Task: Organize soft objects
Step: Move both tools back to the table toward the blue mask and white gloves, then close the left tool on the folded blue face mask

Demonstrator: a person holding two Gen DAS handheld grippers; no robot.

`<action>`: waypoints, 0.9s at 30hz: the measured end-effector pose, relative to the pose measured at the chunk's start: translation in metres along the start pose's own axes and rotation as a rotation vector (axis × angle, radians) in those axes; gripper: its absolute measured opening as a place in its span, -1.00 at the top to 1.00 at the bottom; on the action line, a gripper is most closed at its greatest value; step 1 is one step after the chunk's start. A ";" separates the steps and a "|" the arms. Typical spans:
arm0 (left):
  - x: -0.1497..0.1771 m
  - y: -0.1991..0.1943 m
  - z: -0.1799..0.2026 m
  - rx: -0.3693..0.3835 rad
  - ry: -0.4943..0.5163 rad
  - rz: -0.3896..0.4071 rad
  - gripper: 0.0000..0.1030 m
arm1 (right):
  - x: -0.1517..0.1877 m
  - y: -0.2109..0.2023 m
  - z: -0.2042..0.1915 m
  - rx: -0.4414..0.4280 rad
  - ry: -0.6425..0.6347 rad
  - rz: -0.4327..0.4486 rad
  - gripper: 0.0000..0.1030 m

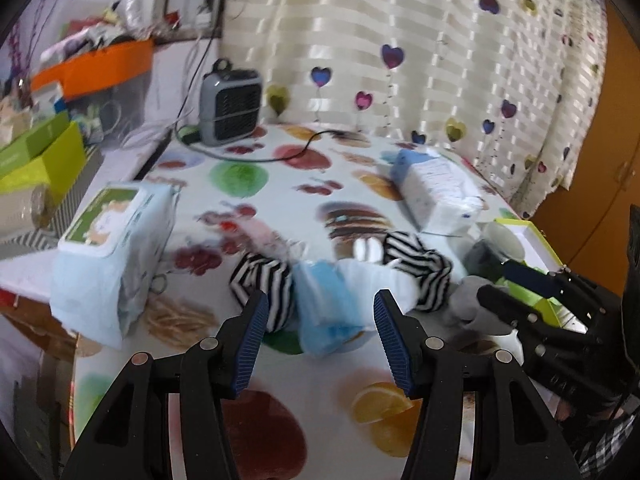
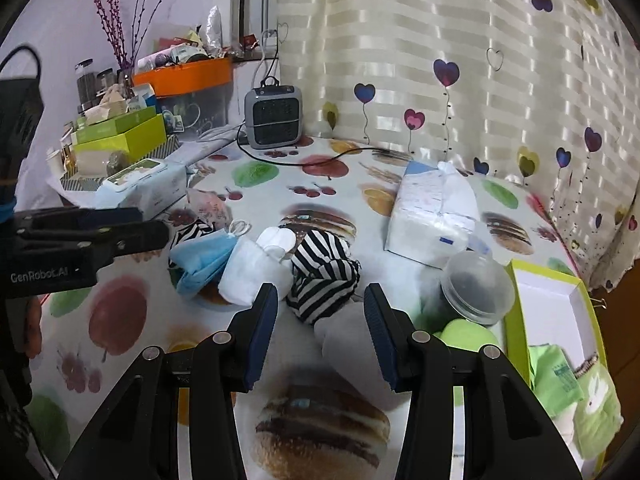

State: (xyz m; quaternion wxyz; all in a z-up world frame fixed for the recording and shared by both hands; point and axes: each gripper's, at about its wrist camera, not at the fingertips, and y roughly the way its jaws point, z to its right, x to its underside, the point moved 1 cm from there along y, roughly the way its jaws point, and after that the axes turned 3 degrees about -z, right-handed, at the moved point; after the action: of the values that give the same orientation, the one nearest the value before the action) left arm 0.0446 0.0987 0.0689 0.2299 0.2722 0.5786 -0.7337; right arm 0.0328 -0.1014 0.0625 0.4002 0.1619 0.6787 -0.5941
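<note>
A heap of soft things lies mid-table: a blue face mask (image 1: 324, 312) (image 2: 200, 260), a white mask (image 2: 252, 272), black-and-white striped socks (image 1: 420, 268) (image 2: 324, 280) and a grey sock (image 2: 344, 336) (image 1: 472, 300). My left gripper (image 1: 320, 340) is open and empty, just short of the blue mask. My right gripper (image 2: 320, 336) is open and empty, its jaws on either side of the grey sock's end; it also shows in the left wrist view (image 1: 516, 292). A lime-green open box (image 2: 552, 300) at the right holds green cloths (image 2: 560, 380).
A wet-wipes pack (image 1: 112, 240) lies at the left, a tissue pack (image 2: 436, 216) at the back right, a clear plastic jar (image 2: 476, 288) and a green ball (image 2: 464, 336) by the box. A grey heater (image 2: 274, 116) with its cable stands at the back. Cluttered boxes (image 2: 120, 136) fill the left.
</note>
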 end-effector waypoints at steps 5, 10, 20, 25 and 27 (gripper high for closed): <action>0.006 0.012 -0.018 -0.011 -0.042 -0.040 -0.08 | -0.007 0.017 0.001 -0.014 -0.008 -0.033 0.10; 0.007 0.020 -0.019 0.004 -0.048 -0.056 -0.08 | -0.016 0.033 0.003 -0.033 0.023 -0.059 0.10; 0.001 0.036 -0.003 0.075 -0.004 -0.081 -0.08 | -0.026 0.052 -0.007 -0.107 -0.001 -0.088 0.10; 0.001 0.049 -0.002 0.096 -0.013 -0.113 -0.08 | -0.025 0.060 -0.012 -0.215 -0.011 -0.098 0.10; 0.000 0.055 -0.002 0.090 -0.015 -0.127 -0.08 | -0.024 0.062 -0.014 -0.222 -0.024 -0.102 0.10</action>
State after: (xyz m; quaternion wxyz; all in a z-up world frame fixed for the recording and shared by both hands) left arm 0.0808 0.0888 0.0286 0.1749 0.2396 0.5594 -0.7740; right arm 0.0857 -0.0669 0.0383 0.3929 0.0745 0.7430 -0.5367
